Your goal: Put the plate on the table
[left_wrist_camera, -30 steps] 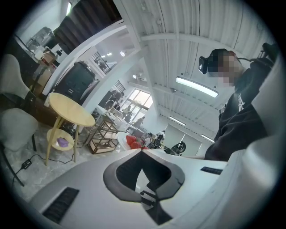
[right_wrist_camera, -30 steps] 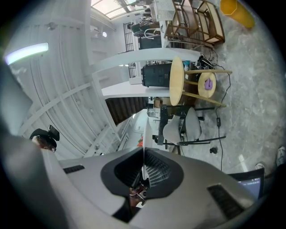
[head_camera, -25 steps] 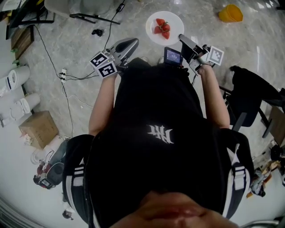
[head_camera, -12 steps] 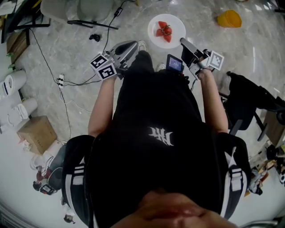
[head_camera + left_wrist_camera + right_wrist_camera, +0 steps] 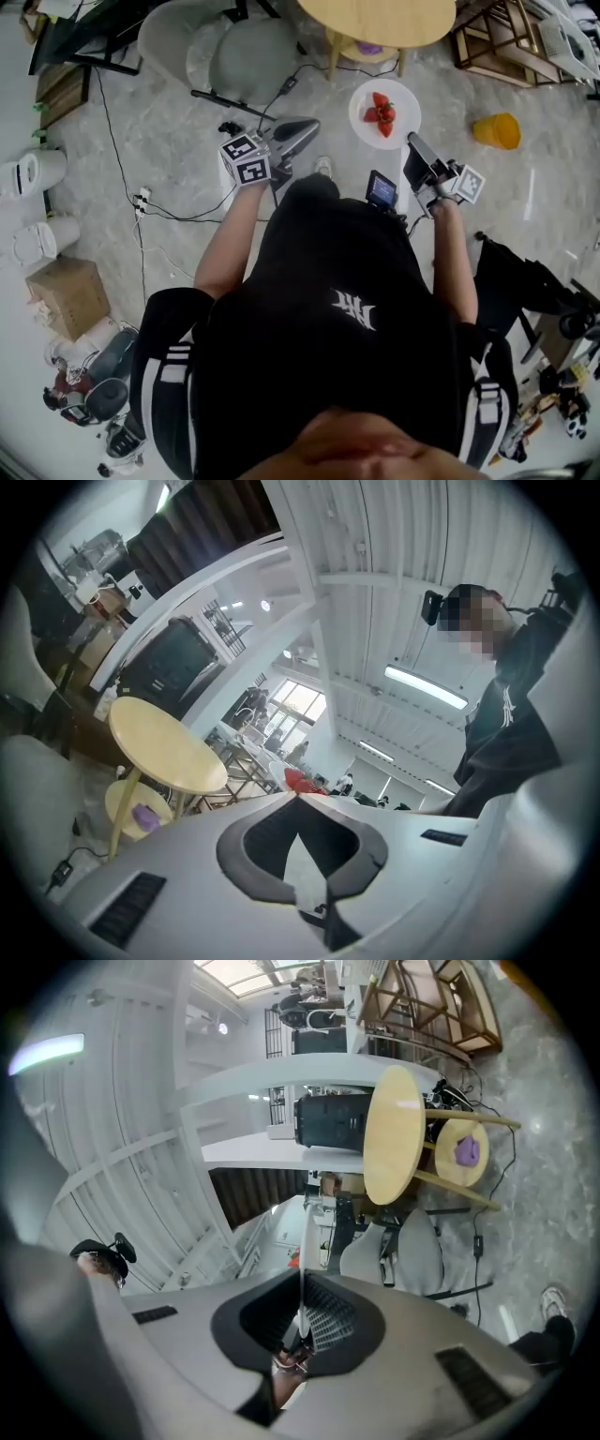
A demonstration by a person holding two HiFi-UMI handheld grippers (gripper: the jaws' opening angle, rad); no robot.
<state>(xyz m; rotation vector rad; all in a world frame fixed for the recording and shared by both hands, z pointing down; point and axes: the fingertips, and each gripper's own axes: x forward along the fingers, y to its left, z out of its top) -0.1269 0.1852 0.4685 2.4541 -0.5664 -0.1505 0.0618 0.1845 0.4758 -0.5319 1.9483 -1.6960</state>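
A white plate (image 5: 367, 128) with red strawberries (image 5: 382, 113) hangs level above the floor, just short of the round wooden table (image 5: 375, 14). My right gripper (image 5: 412, 142) is shut on the plate's near right rim; in the right gripper view the rim (image 5: 302, 1232) shows as a thin white edge running out of the right gripper (image 5: 302, 1277). My left gripper (image 5: 307, 127) is shut on nothing, to the left of the plate. In the left gripper view the strawberries (image 5: 298, 780) peek over the left gripper (image 5: 298, 797), with the table (image 5: 164, 747) at left.
Grey chairs (image 5: 220, 56) stand left of the table, whose lower shelf holds a purple thing (image 5: 368, 47). A yellow object (image 5: 495, 131) lies on the marble floor to the right. Cables (image 5: 141, 202), a cardboard box (image 5: 61, 295) and a black chair (image 5: 525, 281) surround me.
I have walked forward with the plate: the round table and the grey chairs have come into view at the top. Both grippers keep their places beside the plate.
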